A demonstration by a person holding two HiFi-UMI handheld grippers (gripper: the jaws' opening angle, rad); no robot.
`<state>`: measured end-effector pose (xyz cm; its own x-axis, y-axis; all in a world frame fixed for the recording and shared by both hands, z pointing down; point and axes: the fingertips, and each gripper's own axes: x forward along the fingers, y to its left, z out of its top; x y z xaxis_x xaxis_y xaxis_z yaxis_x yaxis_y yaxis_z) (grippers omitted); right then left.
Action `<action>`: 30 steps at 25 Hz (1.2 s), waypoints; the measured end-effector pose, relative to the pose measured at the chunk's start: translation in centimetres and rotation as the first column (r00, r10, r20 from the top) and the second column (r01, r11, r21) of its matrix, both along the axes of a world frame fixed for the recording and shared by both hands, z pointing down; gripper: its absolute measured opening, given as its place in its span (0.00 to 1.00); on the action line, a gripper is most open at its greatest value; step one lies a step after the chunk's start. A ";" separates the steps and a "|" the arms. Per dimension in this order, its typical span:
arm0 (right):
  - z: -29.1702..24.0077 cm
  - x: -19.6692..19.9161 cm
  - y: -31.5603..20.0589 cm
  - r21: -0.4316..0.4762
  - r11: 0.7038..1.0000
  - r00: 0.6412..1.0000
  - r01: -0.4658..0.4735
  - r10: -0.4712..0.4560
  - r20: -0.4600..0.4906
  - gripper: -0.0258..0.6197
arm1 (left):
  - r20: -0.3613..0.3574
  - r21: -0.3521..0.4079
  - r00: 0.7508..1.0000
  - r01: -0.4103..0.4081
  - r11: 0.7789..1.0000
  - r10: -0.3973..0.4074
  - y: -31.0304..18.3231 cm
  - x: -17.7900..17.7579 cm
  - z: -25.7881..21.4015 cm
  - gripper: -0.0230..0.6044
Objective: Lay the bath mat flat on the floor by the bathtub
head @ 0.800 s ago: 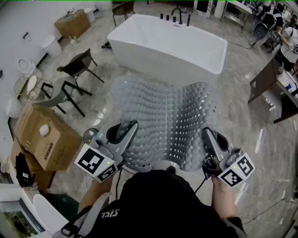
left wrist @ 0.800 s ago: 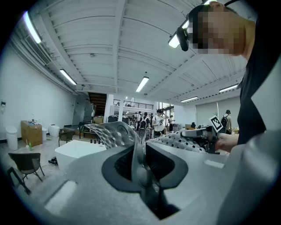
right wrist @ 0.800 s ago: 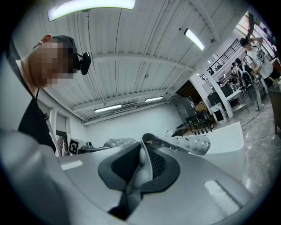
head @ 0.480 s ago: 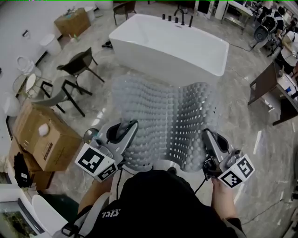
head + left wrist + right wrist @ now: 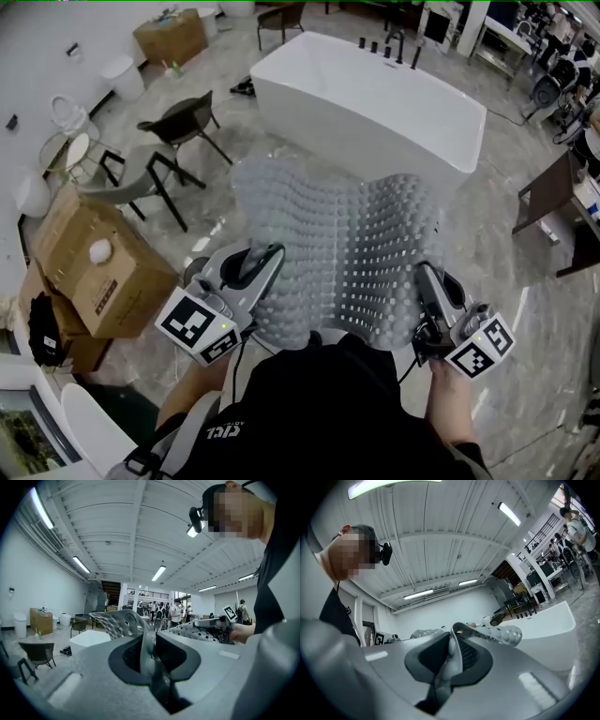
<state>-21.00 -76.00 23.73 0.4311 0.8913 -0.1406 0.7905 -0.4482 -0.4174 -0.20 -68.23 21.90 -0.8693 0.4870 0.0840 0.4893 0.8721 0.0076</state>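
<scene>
A translucent grey bath mat [image 5: 342, 248] covered in round bumps hangs spread out in the air in front of me, sagging in the middle. My left gripper [image 5: 272, 258] is shut on its near left edge, and my right gripper [image 5: 420, 274] is shut on its near right edge. In the left gripper view the mat's edge [image 5: 146, 651] is pinched between the jaws. The right gripper view shows the mat [image 5: 454, 656] clamped the same way. The white bathtub [image 5: 370, 98] stands just beyond the mat's far edge.
A black chair [image 5: 183, 127] and a grey chair [image 5: 131, 183] stand to the left, with cardboard boxes [image 5: 98, 267] nearer me. A dark wooden table [image 5: 562, 202] is at the right. Marbled floor [image 5: 511, 319] lies under the mat and beside the tub.
The view has shifted so the tub and mat sit slightly further right and lower. Both grippers keep their hold on the mat, at about the same height.
</scene>
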 end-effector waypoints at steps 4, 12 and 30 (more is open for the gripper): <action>0.0 2.1 2.3 0.007 0.999 0.999 0.044 -0.043 -0.023 0.07 | 0.009 -0.001 0.999 0.052 0.999 -0.052 1.5 3.0 -0.6 0.12; 0.7 4.5 9.6 0.011 0.990 0.988 0.141 -0.141 -0.062 0.07 | 0.004 0.014 0.989 0.149 0.989 -0.149 6.7 6.1 -0.2 0.12; -0.7 -0.2 32.5 0.000 0.986 0.985 0.165 -0.165 -0.052 0.07 | -0.013 0.015 0.991 0.131 0.991 -0.131 29.7 1.4 -3.0 0.12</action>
<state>-21.19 -43.45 23.03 0.5643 0.8093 -0.1629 0.6831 -0.5686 -0.4583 1.17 -38.53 18.93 -0.7969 0.5953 0.1027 0.5996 0.8002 0.0145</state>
